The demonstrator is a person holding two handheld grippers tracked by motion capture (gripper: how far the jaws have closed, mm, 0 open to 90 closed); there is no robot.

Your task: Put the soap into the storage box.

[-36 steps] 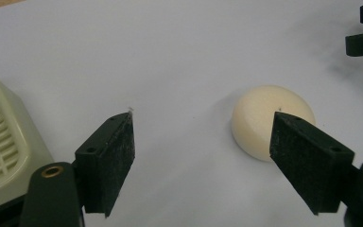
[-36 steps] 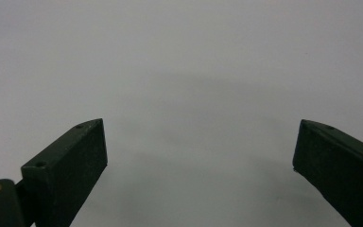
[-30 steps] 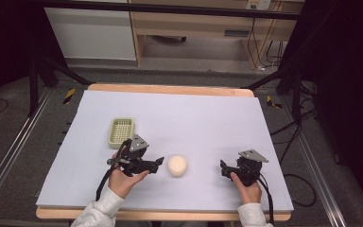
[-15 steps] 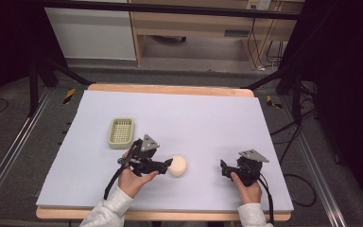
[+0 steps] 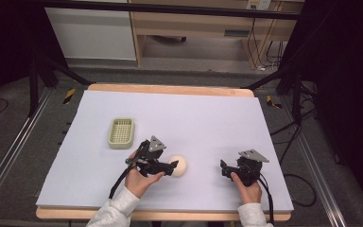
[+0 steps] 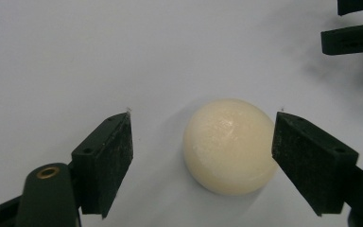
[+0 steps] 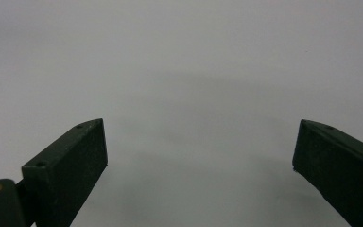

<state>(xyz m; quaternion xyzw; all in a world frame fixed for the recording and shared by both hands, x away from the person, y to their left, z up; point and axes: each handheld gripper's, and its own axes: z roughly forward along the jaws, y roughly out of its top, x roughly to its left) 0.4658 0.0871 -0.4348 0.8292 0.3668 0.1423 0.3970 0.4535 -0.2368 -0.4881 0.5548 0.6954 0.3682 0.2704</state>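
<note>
While the round, cream-white bar of soap (image 6: 228, 145) lies on the pale lilac counter (image 5: 208, 118), the left gripper (image 6: 202, 156) has its jaws wide apart, one on each side of it, not yet touching. The right gripper (image 5: 223, 169) rests well apart, its jaws spread and holding nothing. A small green plastic basket (image 5: 121, 132) sits near the left gripper.

Cream soap bar (image 6: 229, 144) smooth, waxy (slight sheen); table cover (image 5: 194, 118) matt; basket (image 5: 121, 133) plastic.

No text, label, brand, number or sign can be read anywhere in these views.
</note>
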